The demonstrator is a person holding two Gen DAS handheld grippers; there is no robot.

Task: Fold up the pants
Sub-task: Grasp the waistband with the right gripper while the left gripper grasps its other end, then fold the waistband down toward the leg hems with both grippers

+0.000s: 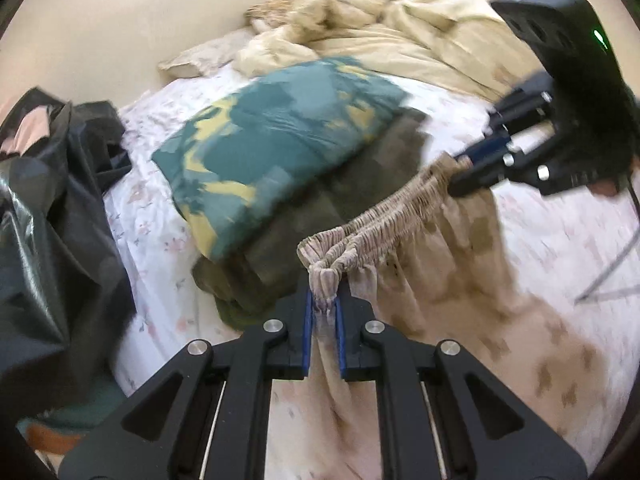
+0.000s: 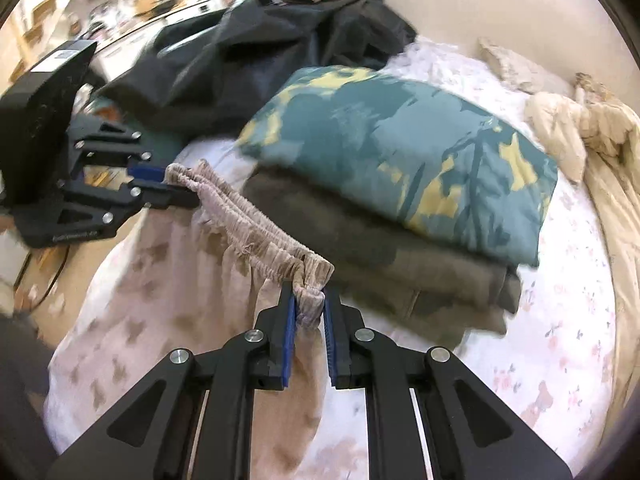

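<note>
Nearest in the left wrist view, the left gripper is clenched on one end of the elastic waistband of the pants; the gathered cloth is squeezed between its blue pads. In the right wrist view the right gripper pinches the other end of the same waistband in the same way; the cloth bunches between its fingers. Each gripper appears also in the other camera, at the far end of the band: the right one and the left one.

The pants are pale pink with tan marks; they hang from the stretched waistband over the bed sheet, and their legs go out of the frame below, so I cannot tell how they lie; the print is blurred.

Behind the waistband lies a folded brown garment, partly hidden under a teal and yellow pillow resting on top; near these lies a heap of black cloth, cut off by the frame edge. Furthest, a crumpled cream duvet lies against the wall.
</note>
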